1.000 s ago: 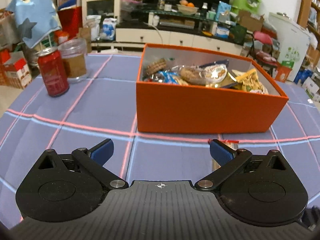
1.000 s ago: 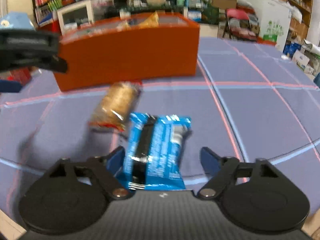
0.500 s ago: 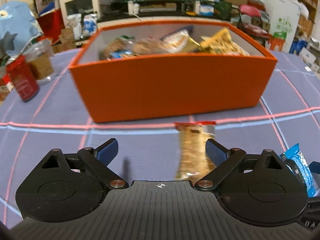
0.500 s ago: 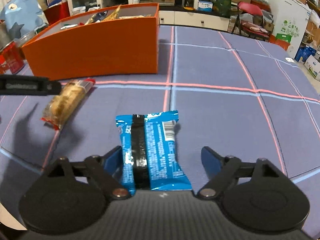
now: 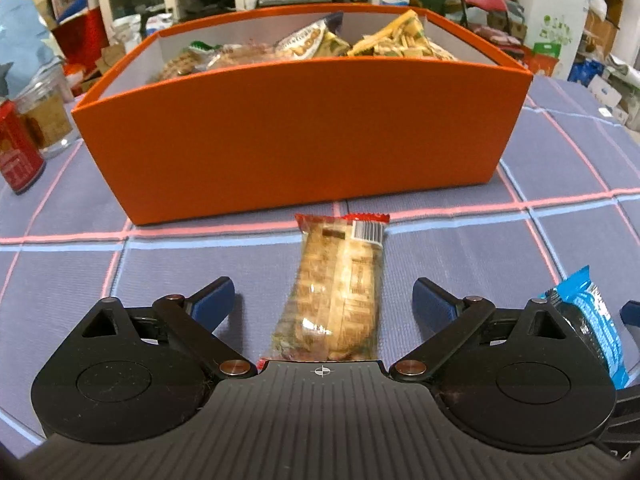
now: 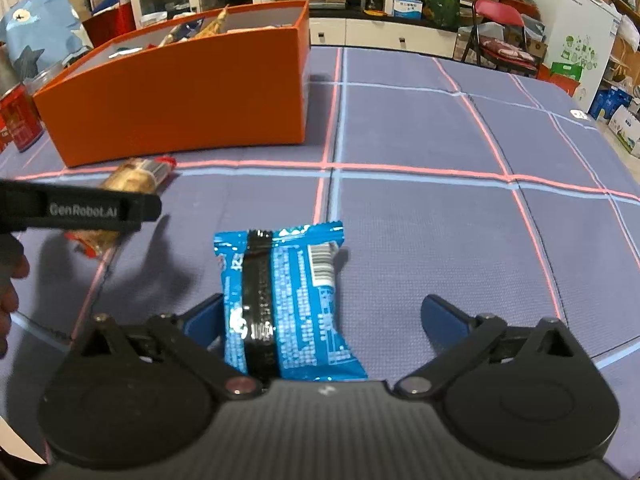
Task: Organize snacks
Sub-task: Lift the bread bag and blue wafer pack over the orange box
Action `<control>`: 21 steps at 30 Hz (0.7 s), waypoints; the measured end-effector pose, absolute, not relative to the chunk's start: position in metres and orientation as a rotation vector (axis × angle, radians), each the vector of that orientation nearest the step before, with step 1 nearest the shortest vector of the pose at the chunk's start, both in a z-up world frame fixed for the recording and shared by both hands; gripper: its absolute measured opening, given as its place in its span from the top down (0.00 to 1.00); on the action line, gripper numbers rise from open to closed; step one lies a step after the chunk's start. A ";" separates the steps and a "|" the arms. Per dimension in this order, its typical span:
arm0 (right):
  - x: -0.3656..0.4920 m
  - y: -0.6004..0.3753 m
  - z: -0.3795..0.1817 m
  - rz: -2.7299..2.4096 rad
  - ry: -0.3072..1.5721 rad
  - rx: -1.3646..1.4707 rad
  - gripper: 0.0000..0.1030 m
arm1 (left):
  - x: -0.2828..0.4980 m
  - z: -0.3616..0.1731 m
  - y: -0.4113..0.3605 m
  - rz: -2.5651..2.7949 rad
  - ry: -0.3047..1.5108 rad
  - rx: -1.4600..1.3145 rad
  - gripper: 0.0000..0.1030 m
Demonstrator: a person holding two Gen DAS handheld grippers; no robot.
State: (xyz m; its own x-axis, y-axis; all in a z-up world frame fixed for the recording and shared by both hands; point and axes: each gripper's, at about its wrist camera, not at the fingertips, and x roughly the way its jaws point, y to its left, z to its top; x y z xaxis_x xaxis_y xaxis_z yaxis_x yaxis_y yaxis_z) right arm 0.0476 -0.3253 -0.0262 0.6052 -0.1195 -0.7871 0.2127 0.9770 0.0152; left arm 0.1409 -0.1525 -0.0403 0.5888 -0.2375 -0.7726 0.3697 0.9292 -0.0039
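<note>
An orange box (image 5: pixel 304 136) holding several snack packs stands on the blue checked tablecloth; it also shows in the right wrist view (image 6: pixel 180 96). A clear-wrapped cracker pack with red ends (image 5: pixel 336 292) lies on the cloth in front of the box, between the fingers of my open left gripper (image 5: pixel 323 300). A blue snack pack (image 6: pixel 284 304) lies between the fingers of my open right gripper (image 6: pixel 324 320), closer to the left finger. The blue pack shows at the right edge of the left wrist view (image 5: pixel 592 320). The cracker pack (image 6: pixel 132 180) is partly hidden behind the left gripper's body there.
A red can (image 5: pixel 16 156) and a clear jar (image 5: pixel 44 116) stand left of the box. The tablecloth (image 6: pixel 440 200) stretches to the right. Shelves, a TV stand and a red chair fill the room behind.
My left gripper has swung right and come forward so the cracker pack now lies between its fingers. My right gripper has steadied over the blue pack, still open.
</note>
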 end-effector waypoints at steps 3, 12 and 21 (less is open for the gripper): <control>0.049 -0.324 -0.026 -0.185 0.904 0.109 0.06 | 0.142 -0.042 -0.154 -0.355 0.879 0.162 0.26; 0.046 -0.319 -0.018 -0.169 0.871 0.084 0.53 | 0.138 -0.037 -0.155 -0.399 0.853 0.175 0.91; 0.028 -0.308 0.016 -0.173 0.692 0.017 0.54 | 0.121 0.007 -0.123 -0.434 0.759 0.128 0.90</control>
